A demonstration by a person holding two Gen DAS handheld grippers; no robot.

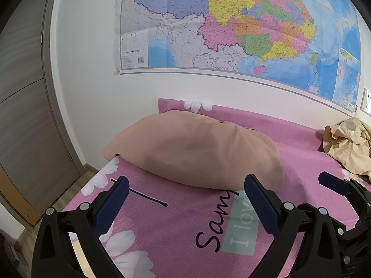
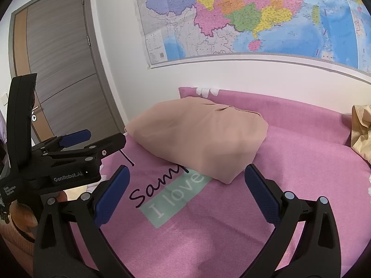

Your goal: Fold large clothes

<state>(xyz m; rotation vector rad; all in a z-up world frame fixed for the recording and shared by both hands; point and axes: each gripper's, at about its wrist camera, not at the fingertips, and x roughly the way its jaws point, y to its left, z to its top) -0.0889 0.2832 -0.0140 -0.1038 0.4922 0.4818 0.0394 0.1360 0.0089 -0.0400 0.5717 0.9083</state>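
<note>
A peach garment (image 1: pixel 194 150), folded into a thick bundle, lies on the pink bedsheet (image 1: pixel 176 231) near the wall. My left gripper (image 1: pixel 186 180) stands open just in front of it, nothing between its blue pads. The right wrist view shows the same bundle (image 2: pixel 199 134) ahead of my open, empty right gripper (image 2: pixel 187 169). The left gripper (image 2: pixel 102 139) appears there from the side at the left, above the bed's edge. A crumpled cream garment (image 1: pixel 347 148) lies at the far right of the bed, also at the edge of the right wrist view (image 2: pixel 361 134).
The bed stands against a white wall with a large coloured map (image 1: pixel 231 23). A grey wooden door (image 2: pixel 60 64) is to the left, past the bed's edge. The sheet has printed lettering (image 2: pixel 171 192) and white flowers (image 1: pixel 125 250).
</note>
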